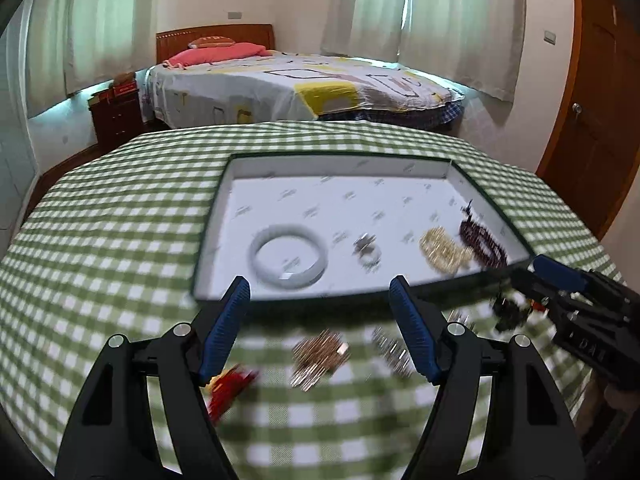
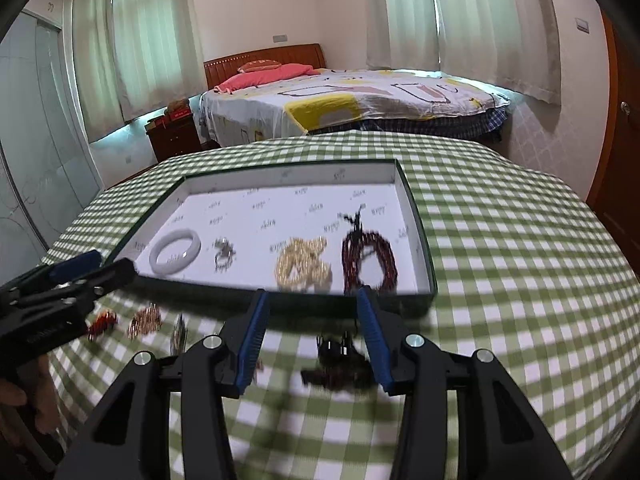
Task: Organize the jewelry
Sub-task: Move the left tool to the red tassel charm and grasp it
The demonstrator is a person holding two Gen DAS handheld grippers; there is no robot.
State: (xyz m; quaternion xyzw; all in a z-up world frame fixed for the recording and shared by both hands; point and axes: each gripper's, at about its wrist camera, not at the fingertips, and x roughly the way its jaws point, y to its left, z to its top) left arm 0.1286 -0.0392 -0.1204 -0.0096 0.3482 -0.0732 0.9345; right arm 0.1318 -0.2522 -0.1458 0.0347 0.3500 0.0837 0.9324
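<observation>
A: Where are our grippers?

B: Our left gripper (image 1: 320,292) tips down over the near edge of the tray (image 1: 224,200). Its blue fingers (image 1: 224,328) are spread wide, and nothing is between them. Our right gripper (image 2: 312,300) tips down too, just past the tray's near wall. Its fingers are apart, a bit less wide, and they pinch nothing.

A: Can we see a hand?

B: A little. In the right view, a bit of the hand (image 2: 24,400) on the left gripper shows at the left edge.

A: What is in the tray?

B: We count four things in a row. One white bangle (image 2: 175,257), one small silver ring bunch (image 2: 225,255), one gold chain pile (image 2: 303,265) and one dark red bead string (image 2: 370,262).

A: And outside the tray?

B: More jewelry lies on the green checked table (image 2: 500,280), near us. We count one red piece (image 1: 232,388), one pink-gold chain pile (image 1: 320,354), one silver piece (image 1: 390,350) and one dark bunch (image 2: 340,364) below our right gripper. They are blurry, so we cannot tell more.

A: What is behind the table?

B: One bed (image 1: 300,88) with a pink pillow (image 1: 216,52).
</observation>
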